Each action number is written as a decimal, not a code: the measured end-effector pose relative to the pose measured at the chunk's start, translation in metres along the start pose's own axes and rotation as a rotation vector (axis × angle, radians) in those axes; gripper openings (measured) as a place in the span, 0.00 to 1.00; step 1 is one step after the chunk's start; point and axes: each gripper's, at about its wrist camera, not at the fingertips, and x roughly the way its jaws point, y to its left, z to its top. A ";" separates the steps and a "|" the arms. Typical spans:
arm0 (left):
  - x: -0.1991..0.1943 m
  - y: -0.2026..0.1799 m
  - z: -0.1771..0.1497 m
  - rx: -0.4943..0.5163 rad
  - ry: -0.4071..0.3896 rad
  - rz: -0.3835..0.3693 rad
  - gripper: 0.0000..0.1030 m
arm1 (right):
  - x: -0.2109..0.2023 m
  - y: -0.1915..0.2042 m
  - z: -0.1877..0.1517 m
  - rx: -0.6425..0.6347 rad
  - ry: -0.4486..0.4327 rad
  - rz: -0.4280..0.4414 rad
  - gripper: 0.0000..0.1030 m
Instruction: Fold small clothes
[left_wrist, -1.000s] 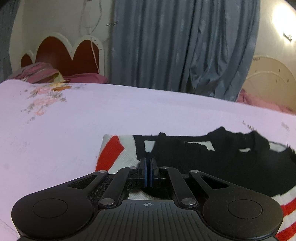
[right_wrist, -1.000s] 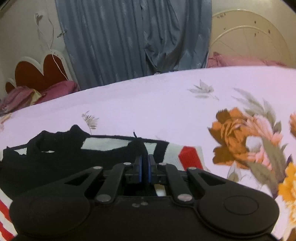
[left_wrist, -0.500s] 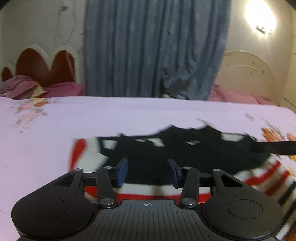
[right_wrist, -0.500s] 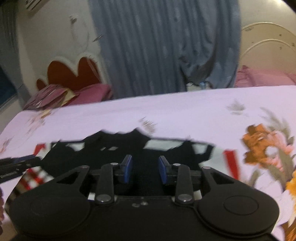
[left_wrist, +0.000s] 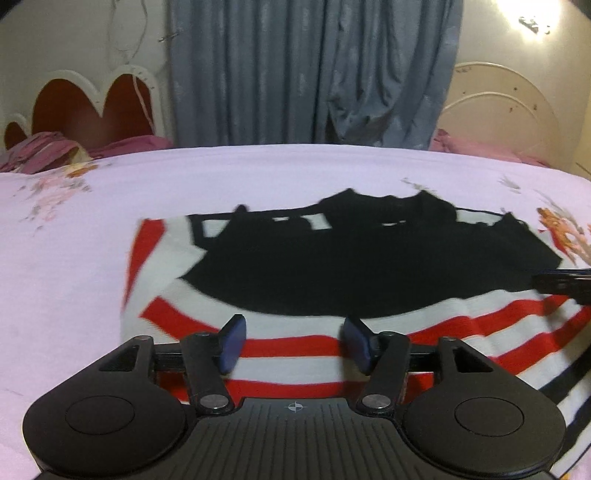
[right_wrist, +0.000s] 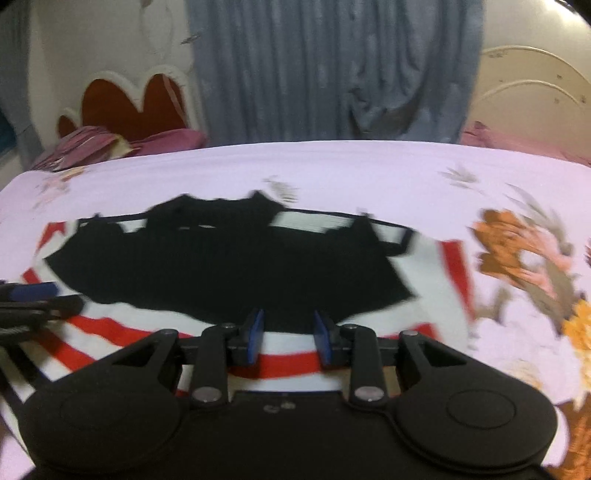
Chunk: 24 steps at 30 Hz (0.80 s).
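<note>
I am holding my left hand-held gripper (left_wrist: 293, 345) tilted downward over the near part of the sweater (left_wrist: 369, 266); its jaws have just been opening further and are standing wide apart, with nothing gripped between the blue pads (left_wrist: 232, 343). My right hand-held gripper (right_wrist: 289, 338) is angled down the same way; its jaws opened and have just been narrowing a little, standing partly apart above the fabric, empty as well. In the left wrist view the tip of the right one is poking in at the right edge, and in the right wrist view the left one is showing at the left edge.

The sweater is lying flat on the bed (left_wrist: 258, 173), folded so a wide black knitted panel is sitting over white cloth with red stripes. The bed's cover is smooth pale lilac printed with orange and pink flowers (right_wrist: 517, 254). Behind it, a grey-blue curtain (left_wrist: 314, 70) is hanging in soft vertical pleats beside a scalloped red headboard (left_wrist: 92, 103).
</note>
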 end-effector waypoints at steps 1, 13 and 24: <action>0.000 0.003 -0.001 -0.006 0.001 0.006 0.57 | -0.001 -0.006 -0.002 0.009 -0.002 -0.008 0.25; -0.026 0.002 -0.002 -0.019 0.001 0.013 0.58 | -0.031 0.018 -0.007 0.033 -0.032 0.081 0.32; -0.047 -0.022 -0.033 0.057 0.007 -0.031 0.58 | -0.037 0.066 -0.034 -0.065 0.013 0.148 0.31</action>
